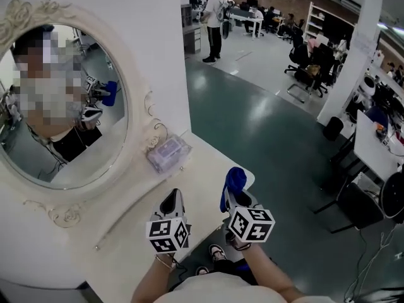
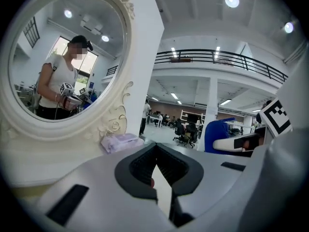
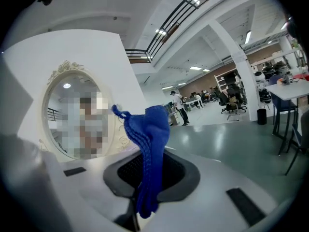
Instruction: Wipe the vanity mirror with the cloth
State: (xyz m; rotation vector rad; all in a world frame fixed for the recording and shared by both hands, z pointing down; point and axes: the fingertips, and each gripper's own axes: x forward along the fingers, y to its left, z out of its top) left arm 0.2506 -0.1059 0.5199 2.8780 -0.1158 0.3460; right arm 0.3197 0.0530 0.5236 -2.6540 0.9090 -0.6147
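The oval vanity mirror (image 1: 60, 106) in its ornate white frame stands on the white table (image 1: 208, 163), at the head view's left. My right gripper (image 1: 237, 197) is shut on a blue cloth (image 1: 233, 182), which stands up from its jaws (image 3: 152, 129); it hovers over the table's near right edge, apart from the mirror (image 3: 79, 117). My left gripper (image 1: 172, 207) is beside it to the left, jaws closed with nothing between them (image 2: 157, 170), pointing toward the mirror's lower right (image 2: 63, 62).
A pale purple packet (image 1: 167, 153) lies on the table by the mirror's base (image 2: 120, 141). To the right the table ends over a green floor (image 1: 271, 137). Office desks, chairs and a standing person (image 1: 213, 21) are far behind.
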